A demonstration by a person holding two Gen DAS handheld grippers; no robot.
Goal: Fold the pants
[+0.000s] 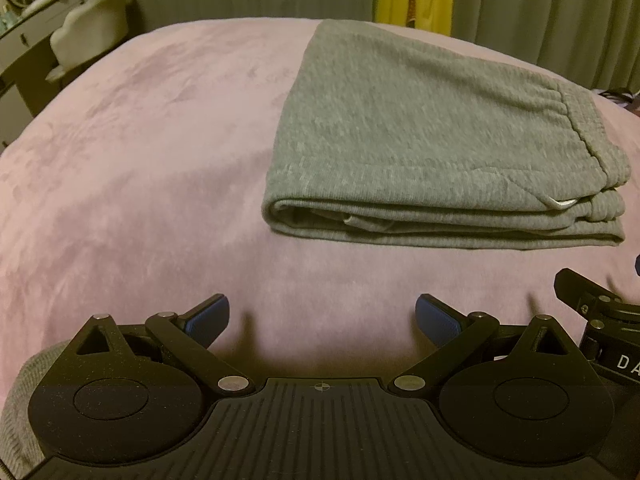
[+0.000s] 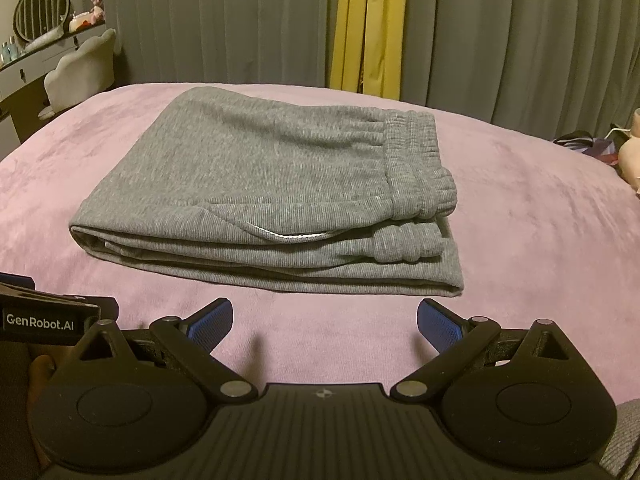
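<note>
Folded pants on the bed, both claws empty.
Left wrist view: the left claw (image 1: 322, 318) is wide open, holding nothing; grey pants (image 1: 420, 128) lie folded on the pink bed (image 1: 140, 160). Right wrist view: the right claw (image 2: 325, 322) is wide open and empty, near the pants (image 2: 260, 176).

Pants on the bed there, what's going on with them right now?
The grey pants lie folded into a compact stack on the pink bedspread, waistband to the right. A person holds two grippers just short of the near edge: the left gripper and right gripper are both open and touch nothing. The folding looks finished, or nearly so.
</note>
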